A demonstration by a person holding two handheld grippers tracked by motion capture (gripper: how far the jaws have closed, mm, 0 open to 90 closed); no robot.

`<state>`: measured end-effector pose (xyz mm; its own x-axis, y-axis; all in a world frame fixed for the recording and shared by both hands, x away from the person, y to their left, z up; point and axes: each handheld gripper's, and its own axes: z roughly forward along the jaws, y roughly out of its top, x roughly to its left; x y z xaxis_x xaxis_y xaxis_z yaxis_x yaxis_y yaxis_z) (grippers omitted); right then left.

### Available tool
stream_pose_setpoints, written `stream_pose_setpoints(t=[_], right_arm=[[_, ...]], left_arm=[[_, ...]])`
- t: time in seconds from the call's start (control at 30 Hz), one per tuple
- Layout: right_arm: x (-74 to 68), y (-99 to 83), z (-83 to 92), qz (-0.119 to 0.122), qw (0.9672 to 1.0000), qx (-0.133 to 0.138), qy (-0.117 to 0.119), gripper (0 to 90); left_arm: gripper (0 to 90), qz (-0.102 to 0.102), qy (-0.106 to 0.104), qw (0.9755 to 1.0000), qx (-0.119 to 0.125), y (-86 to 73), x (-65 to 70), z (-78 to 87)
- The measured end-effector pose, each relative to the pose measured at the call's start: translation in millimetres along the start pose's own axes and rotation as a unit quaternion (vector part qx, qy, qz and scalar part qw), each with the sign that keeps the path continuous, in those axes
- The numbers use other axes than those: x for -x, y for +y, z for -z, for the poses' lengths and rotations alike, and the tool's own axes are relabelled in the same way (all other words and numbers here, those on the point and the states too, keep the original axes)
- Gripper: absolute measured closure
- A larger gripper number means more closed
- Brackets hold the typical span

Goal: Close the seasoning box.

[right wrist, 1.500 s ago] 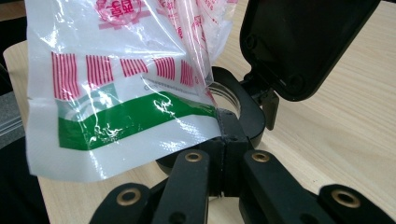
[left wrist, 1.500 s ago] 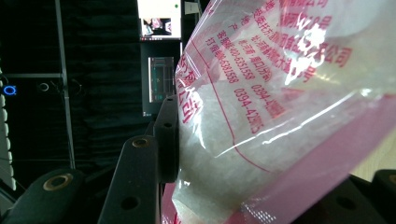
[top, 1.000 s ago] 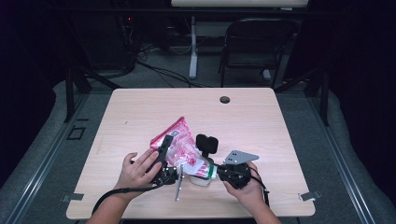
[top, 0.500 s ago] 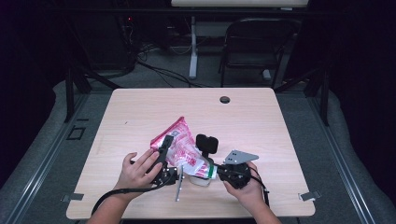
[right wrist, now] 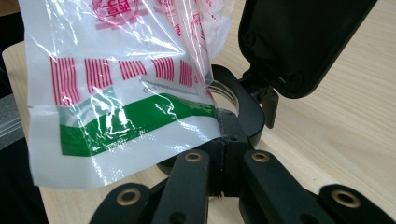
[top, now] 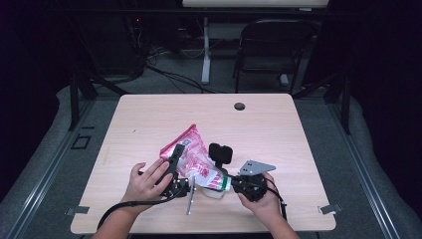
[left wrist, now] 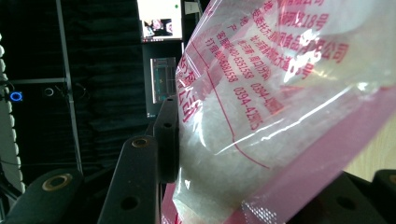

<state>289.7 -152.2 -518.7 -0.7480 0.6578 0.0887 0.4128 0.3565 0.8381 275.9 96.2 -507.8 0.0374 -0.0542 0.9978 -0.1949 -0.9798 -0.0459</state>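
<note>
Plastic bag (top: 191, 157), printed pink and green, lay near the bench's (top: 149, 119) front edge. The left gripper (top: 175, 172) had its jaws clamped around the bag's bulging body; the right gripper (top: 230, 183), jaws together, pinched its lower corner. Behind them the bench lay open to its far edge.

bag (top: 191, 154): lying on the table (top: 298, 134) — near its front edge
container (top: 221, 154): standing just right of the bag
table hole (top: 240, 106): sitting behind both — well apart
</note>
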Motion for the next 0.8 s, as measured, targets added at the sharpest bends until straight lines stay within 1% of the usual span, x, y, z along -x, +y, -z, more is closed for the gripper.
stream_pose_setpoints(t=[0.23,0.27,0.33,0.8], right_arm=[[-0.5,-0.5,0.6,-0.002,1.0,0.004,0.002,90.0],[-0.3,-0.6,1.0,-0.001,1.0,0.003,0.001,90.0],[-0.1,-1.0,1.5,-0.003,1.0,0.003,0.0,90.0],[-0.5,-2.8,2.9,-0.004,1.0,0.002,-0.003,90.0]], left_arm=[[62.6,-0.005,-0.003,1.0,0.001,1.2,-2.6,0.1],[62.6,-0.005,-0.001,1.0,0.003,1.4,-2.6,-0.2],[62.5,-0.001,-0.004,1.0,0.003,1.6,-2.3,-0.5],[62.5,-0.003,0.0,0.9999,0.01,4.0,-4.6,-0.6]])
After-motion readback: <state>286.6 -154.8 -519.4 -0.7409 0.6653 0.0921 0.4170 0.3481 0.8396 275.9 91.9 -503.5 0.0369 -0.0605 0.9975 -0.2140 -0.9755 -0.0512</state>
